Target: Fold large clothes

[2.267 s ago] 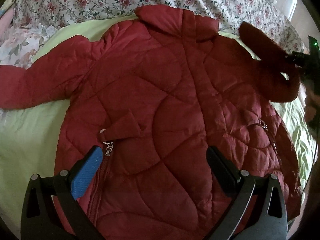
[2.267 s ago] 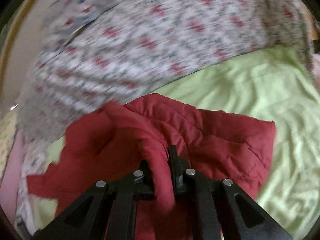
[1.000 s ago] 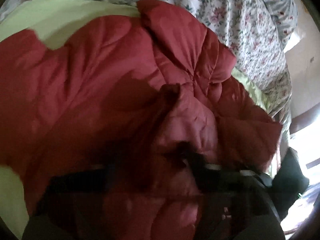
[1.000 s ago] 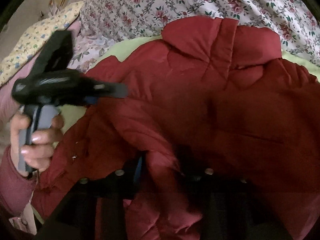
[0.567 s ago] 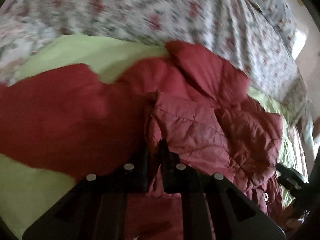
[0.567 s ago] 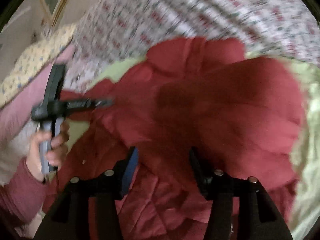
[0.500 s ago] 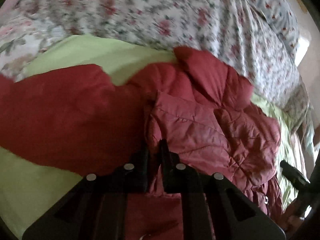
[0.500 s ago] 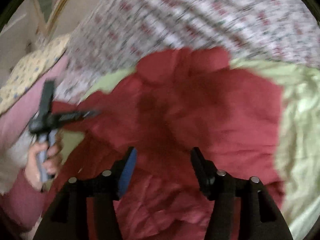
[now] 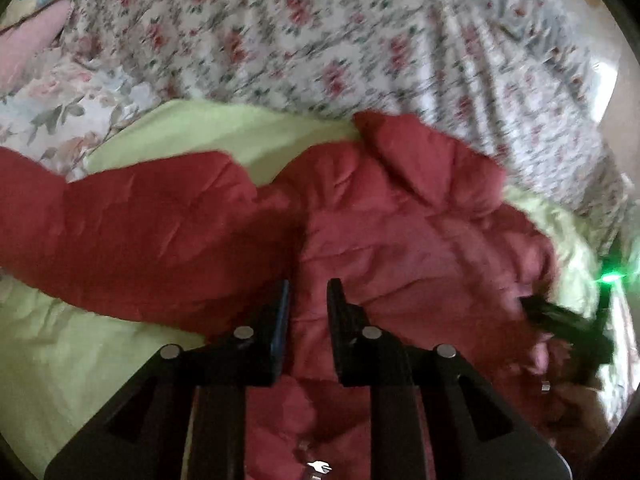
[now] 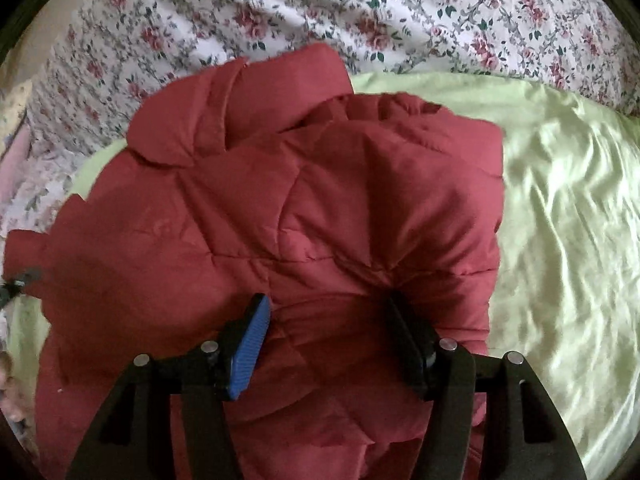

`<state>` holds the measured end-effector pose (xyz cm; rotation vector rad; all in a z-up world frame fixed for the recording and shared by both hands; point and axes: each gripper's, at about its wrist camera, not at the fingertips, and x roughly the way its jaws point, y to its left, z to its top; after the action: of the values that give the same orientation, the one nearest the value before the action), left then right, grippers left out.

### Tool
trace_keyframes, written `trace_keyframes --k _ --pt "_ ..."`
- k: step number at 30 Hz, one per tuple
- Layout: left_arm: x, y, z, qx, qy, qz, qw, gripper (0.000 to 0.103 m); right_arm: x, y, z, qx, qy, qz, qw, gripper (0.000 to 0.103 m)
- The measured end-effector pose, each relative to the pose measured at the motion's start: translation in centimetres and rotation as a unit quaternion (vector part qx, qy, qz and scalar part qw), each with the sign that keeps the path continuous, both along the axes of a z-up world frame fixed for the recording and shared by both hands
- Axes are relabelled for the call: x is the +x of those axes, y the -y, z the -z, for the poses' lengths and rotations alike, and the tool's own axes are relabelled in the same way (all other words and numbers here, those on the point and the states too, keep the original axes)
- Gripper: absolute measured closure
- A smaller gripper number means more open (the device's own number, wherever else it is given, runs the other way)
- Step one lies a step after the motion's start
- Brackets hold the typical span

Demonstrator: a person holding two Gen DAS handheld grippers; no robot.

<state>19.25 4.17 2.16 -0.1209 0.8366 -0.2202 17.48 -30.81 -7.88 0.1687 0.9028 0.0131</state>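
Red quilted jacket (image 10: 280, 208) seen half-folded on green sheet (image 10: 560, 220). Left gripper (image 9: 308, 300) opening, nothing pinched; right gripper (image 10: 328, 316) spread above folded side. Puffy fold judged likely to spring back unheld.

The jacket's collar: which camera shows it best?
The right wrist view: the collar lies sharp and whole at the top of the red jacket. The left wrist view shows it blurred, smaller and seen from the side.
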Motion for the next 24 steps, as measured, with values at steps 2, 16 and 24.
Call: trace_keyframes --k 2,16,24 --pt "0.3 1.4 -0.1 -0.013 -0.009 0.03 0.9994 0.088 0.3 -0.4 0.2 -0.01 -0.003 0.0 1.0 0.038" --pt "3.4 4.2 6.9 0.048 -0.071 0.029 0.9959 0.087 -2.0 -2.0 -3.8 -0.01 0.045 -0.015 0.999 0.038" --pt "3.3 3.7 7.2 0.034 -0.072 0.03 0.9964 0.087 0.2 -2.3 0.2 -0.039 -0.014 -0.014 0.999 0.037"
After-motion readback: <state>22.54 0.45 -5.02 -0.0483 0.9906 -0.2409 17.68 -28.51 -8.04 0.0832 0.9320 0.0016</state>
